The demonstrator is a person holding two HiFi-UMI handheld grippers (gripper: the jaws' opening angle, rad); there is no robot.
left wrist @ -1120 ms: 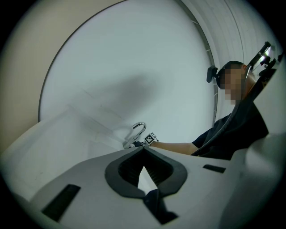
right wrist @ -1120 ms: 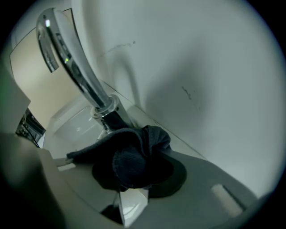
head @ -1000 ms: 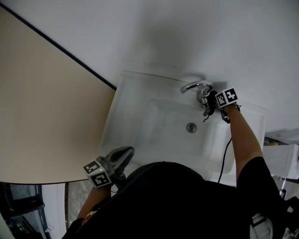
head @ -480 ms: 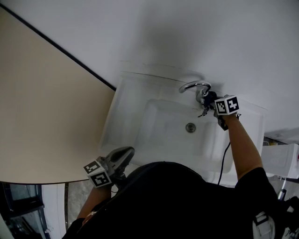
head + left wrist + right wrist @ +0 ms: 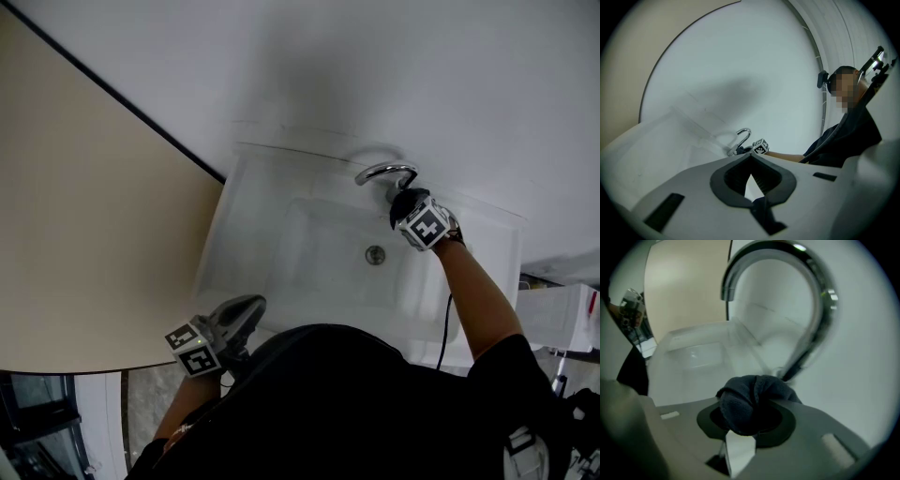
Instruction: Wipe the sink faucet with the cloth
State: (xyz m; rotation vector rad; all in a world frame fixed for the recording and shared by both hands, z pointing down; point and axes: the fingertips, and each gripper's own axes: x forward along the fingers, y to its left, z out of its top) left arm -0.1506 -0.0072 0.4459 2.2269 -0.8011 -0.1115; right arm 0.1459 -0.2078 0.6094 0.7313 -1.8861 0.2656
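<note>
Item: dark navy cloth (image 5: 752,399) of thick, nubbly fabric, bunching into a rounded wad. The right hand-held gripper (image 5: 750,420) is clamping it, jaws partly closed on the wad, which is bulging out past the tips. The cloth is sitting right at the foot of the faucet; whether the two are touching cannot be judged.

Faucet (image 5: 806,296): polished chrome tube, arching up in a tall hook and curving down over the basin, standing on the sink's back rim (image 5: 384,172).

Sink (image 5: 281,234): white, glossy, rectangular, with rounded inner corners and a round metal drain (image 5: 375,254) in its floor.

Obstructions: in the head view the right hand-held gripper (image 5: 405,202) and its black-and-white marker cube (image 5: 427,225) are covering the cloth and the faucet's base. The person's dark top (image 5: 328,403) is hiding the sink's near edge. A black cable (image 5: 448,328) is hanging below the right forearm.

Left hand-held gripper (image 5: 751,176): grey plastic, jaws pressing together on nothing, hovering by the sink's near left corner (image 5: 246,309), well apart from the faucet.

Surround: plain white wall (image 5: 422,75) and matt beige panel (image 5: 94,206), dark-edged.
</note>
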